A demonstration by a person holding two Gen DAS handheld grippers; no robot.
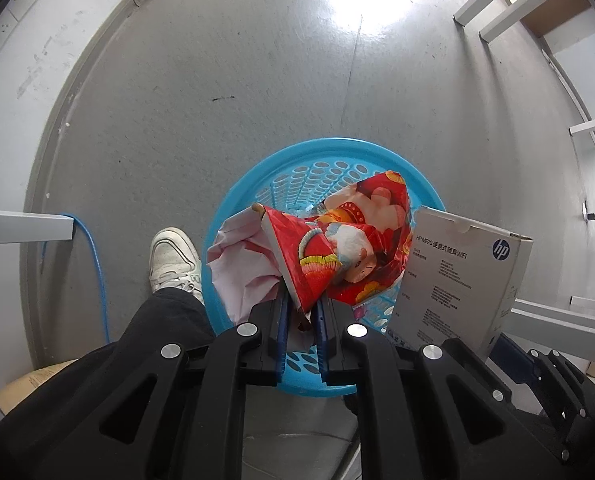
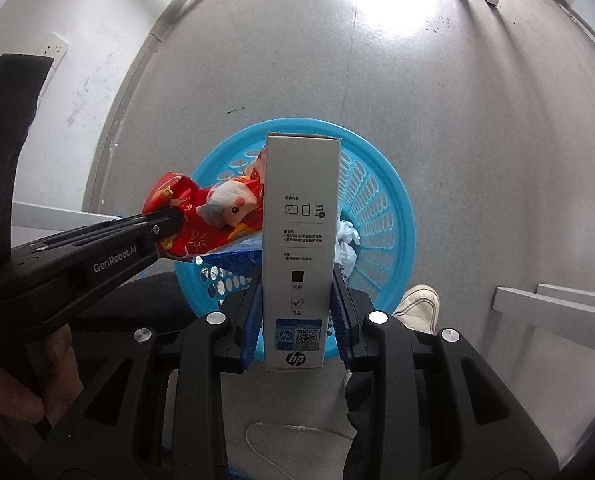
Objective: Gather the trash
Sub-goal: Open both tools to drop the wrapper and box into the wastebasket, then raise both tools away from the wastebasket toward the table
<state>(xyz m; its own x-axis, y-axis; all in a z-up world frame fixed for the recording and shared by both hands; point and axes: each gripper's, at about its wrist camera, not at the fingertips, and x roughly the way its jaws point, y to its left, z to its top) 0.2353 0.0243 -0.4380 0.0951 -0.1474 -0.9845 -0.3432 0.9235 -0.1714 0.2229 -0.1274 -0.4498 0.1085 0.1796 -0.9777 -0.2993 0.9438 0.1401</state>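
In the left wrist view, the left hand-held gripper [image 1: 300,312] is seen pointing down over a round blue basket [image 1: 233,200] that stands on the grey floor [image 1: 217,80]. Its blue pads are nearly closed and are pinched on a crumpled red wrapper [image 1: 337,240], which is printed with cartoon figures and gold and white patches and shows a pale pink inner side at the left. The wrapper is held above the basket's perforated wall. Just to the right, a white box [image 1: 457,280] with an HP logo and black printed text is seen, tilted over the basket's rim. A white shoe [image 1: 173,260] and a dark trouser leg are seen beside the basket at the left, near a blue cable [image 1: 97,272]. In the right wrist view, the right hand-held gripper [image 2: 297,320] is partly closed, and the narrow side of the white box [image 2: 301,220] is clamped upright between its blue pads, above the basket [image 2: 381,216]. A tick box, a QR label and the logo are shown on that side. The wrapper [image 2: 201,220] is seen touching the box's left edge, held by the left hand-held gripper [image 2: 169,224]. Crumpled white plastic [image 2: 347,240] lies inside the basket.
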